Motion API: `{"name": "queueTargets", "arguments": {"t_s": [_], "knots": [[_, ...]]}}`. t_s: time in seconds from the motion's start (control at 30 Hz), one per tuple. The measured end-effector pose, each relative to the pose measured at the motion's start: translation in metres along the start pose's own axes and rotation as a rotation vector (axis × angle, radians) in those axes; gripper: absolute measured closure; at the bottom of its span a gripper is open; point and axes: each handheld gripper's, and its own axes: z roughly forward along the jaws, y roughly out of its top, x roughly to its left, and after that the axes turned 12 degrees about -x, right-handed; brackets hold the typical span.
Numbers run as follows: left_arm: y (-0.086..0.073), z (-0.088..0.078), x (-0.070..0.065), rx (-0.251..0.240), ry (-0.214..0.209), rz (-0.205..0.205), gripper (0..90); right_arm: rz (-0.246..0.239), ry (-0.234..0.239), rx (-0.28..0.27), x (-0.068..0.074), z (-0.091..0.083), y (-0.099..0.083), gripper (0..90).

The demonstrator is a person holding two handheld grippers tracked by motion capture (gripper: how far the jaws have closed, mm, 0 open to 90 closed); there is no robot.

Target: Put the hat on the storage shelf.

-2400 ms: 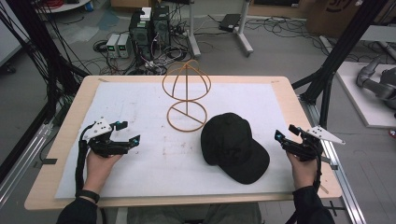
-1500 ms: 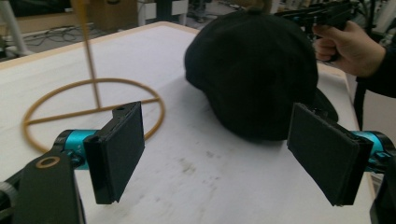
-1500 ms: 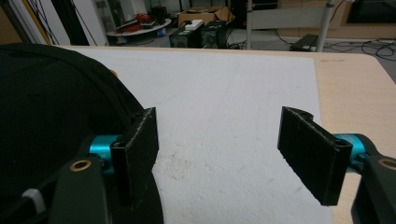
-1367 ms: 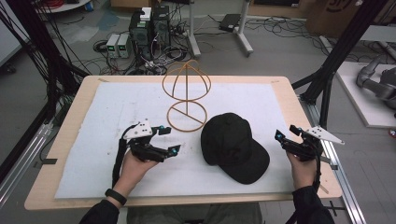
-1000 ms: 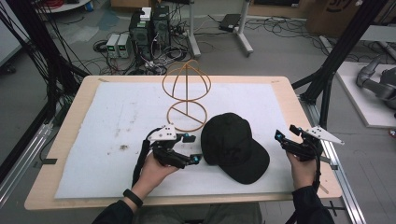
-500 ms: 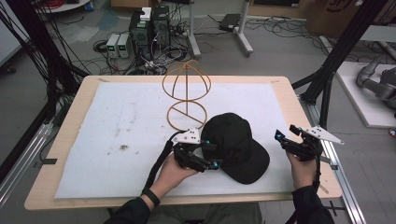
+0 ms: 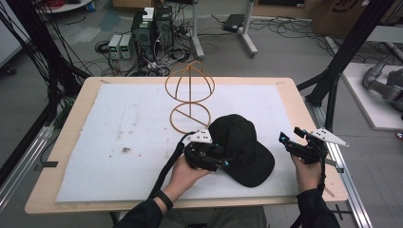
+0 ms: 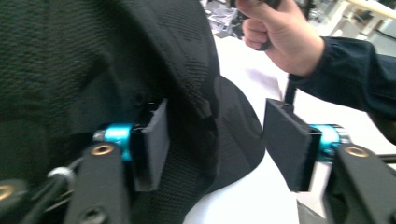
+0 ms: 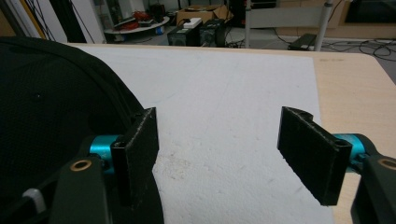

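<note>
Cap (image 7: 242,149), black, is seen lying on the white mat (image 7: 119,137) near the front edge of the desk (image 7: 294,102), brim towards the person. The left claw (image 7: 223,159) is set at the cap's left side with its jaws wide apart; in the left gripper view the cap's brim (image 8: 233,135) is seen between the two pads, touching the left one and clear of the right one. The right claw (image 7: 285,142) is held just beside the cap's right side, jaws spread wide with nothing between them but mat. Farther back, a wire stand (image 7: 190,97) is seen upright on the mat, just behind the cap.
</note>
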Motion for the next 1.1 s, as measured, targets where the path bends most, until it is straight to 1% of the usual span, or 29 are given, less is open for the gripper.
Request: {"name": "queueTargets", "arguments": {"t_s": [0.07,0.1,0.2,0.23,0.27,0.4,0.43,0.47,0.57,0.67,0.77,0.83,0.87,0.9,1.0,1.1], "knots": [[-0.0007,0.0014,0.0023,-0.001,0.015,-0.015,49.8,0.0,0.001,0.002,0.0008,0.0001,0.0003,29.1],[-0.0007,0.0014,0.0023,-0.001,0.015,-0.015,50.6,-0.001,0.002,-0.001,0.0011,0.0003,0.0004,29.1],[-0.0011,0.0033,0.0023,-0.001,0.024,-0.034,51.2,-0.006,0.003,-0.002,0.0015,0.0012,0.0003,29.1],[-0.0004,0.004,0.0006,0.009,0.044,-0.013,52.9,-0.002,0.003,-0.001,0.0018,0.0015,0.0002,29.1],[-0.0004,0.004,0.0006,0.009,0.044,-0.013,54.7,-0.001,0.004,0.001,0.0018,0.0017,0.0001,29.1],[-0.001,0.0048,0.0024,0.009,0.071,-0.022,64.2,-0.005,0.007,0.002,0.003,0.0026,0.0003,29.2],[-0.0016,0.0053,0.0029,0.005,0.073,-0.032,65.1,-0.005,0.007,0.002,0.0034,0.0027,0.0003,29.2],[-0.0025,0.0066,0.0041,0.002,0.069,-0.052,65.5,-0.001,0.007,0.003,0.0039,0.0028,0.0004,29.2],[-0.0028,0.0073,0.0039,0.002,0.069,-0.05,69.9,0.001,0.006,0.004,0.0038,0.0029,0.0003,29.2],[-0.0033,0.0079,0.004,-0.007,0.06,-0.052,76.7,-0.002,0.006,0.003,0.0035,0.0029,0.0003,29.2],[-0.0032,0.0074,0.0057,-0.018,0.043,-0.07,83.4,-0.002,0.006,0.003,0.0036,0.0034,0.0,29.3],[-0.0034,0.0067,0.008,-0.03,0.02,-0.093,85.8,-0.005,0.007,0.006,0.0036,0.0033,0.0001,29.3],[-0.0035,0.0063,0.0083,-0.037,0.003,-0.097,86.2,-0.004,0.006,0.007,0.0036,0.003,0.0001,29.3],[-0.0035,0.0063,0.0083,-0.037,0.003,-0.097,86.6,-0.001,0.006,0.006,0.0038,0.0029,0.0001,29.3],[-0.0024,0.0053,0.0067,-0.052,-0.027,-0.079,86.9,-0.003,0.005,0.005,0.0032,0.0025,0.0003,29.3],[-0.0004,0.0029,0.0046,-0.069,-0.055,-0.043,87.3,-0.005,-0.002,-0.003,0.0022,0.0016,0.0006,29.4]]}}
